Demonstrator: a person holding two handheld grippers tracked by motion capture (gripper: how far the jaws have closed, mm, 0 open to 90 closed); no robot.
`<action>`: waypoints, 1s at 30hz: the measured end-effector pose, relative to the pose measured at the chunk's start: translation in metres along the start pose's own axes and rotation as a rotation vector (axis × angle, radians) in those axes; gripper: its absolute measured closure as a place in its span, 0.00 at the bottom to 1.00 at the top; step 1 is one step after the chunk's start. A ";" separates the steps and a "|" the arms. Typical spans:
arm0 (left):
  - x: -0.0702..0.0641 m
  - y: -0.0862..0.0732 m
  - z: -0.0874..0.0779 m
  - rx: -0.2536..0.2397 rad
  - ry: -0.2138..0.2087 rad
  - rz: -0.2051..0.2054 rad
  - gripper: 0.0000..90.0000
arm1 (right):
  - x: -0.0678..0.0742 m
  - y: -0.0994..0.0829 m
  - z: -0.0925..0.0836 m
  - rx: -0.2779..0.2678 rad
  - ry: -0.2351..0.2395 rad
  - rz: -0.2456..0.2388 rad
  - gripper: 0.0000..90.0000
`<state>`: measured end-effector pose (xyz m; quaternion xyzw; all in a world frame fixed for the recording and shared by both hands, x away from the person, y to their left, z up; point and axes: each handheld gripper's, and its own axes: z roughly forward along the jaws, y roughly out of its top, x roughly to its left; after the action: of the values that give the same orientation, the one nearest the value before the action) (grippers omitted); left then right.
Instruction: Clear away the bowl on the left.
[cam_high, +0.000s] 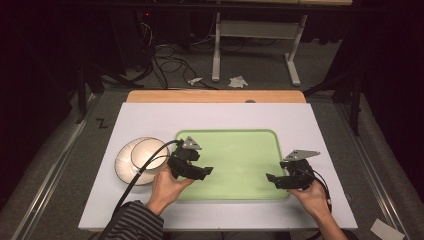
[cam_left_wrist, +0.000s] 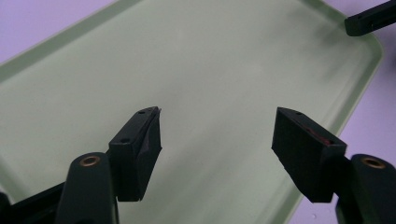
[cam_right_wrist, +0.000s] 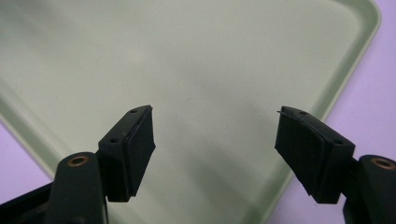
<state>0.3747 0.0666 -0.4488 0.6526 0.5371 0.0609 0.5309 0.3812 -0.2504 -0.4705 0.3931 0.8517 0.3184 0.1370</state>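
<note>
High view overhead facing forward-down, both gripper views close, sharing the green tray (cam_high: 240, 150).

I see a dim room with a grey carpeted floor (cam_high: 260, 65). Beyond my white table (cam_high: 150, 120), black cables (cam_high: 165, 62) tangle beside a pale desk frame (cam_high: 255, 30), with crumpled paper scraps (cam_high: 238, 81) lying near its feet.

White tabletop (cam_high: 150, 117), wooden strip seen along far edge. Green tray (cam_high: 235, 145) laid at centre. Stacked bowls (cam_high: 131, 160) set just left of tray.
</note>
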 end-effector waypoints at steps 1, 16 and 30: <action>0.000 0.000 0.000 -0.001 -0.002 -0.001 0.37 | 0.000 0.000 0.000 -0.002 -0.001 0.003 0.33; 0.004 0.010 -0.011 -0.054 0.016 -0.012 0.37 | 0.001 0.000 0.000 0.002 0.002 0.009 0.33; 0.012 0.021 -0.020 -0.090 0.024 -0.045 0.36 | 0.000 0.000 0.001 0.003 0.010 0.001 0.34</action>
<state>0.3802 0.0916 -0.4303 0.6149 0.5549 0.0809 0.5544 0.3818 -0.2505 -0.4713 0.3924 0.8525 0.3191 0.1321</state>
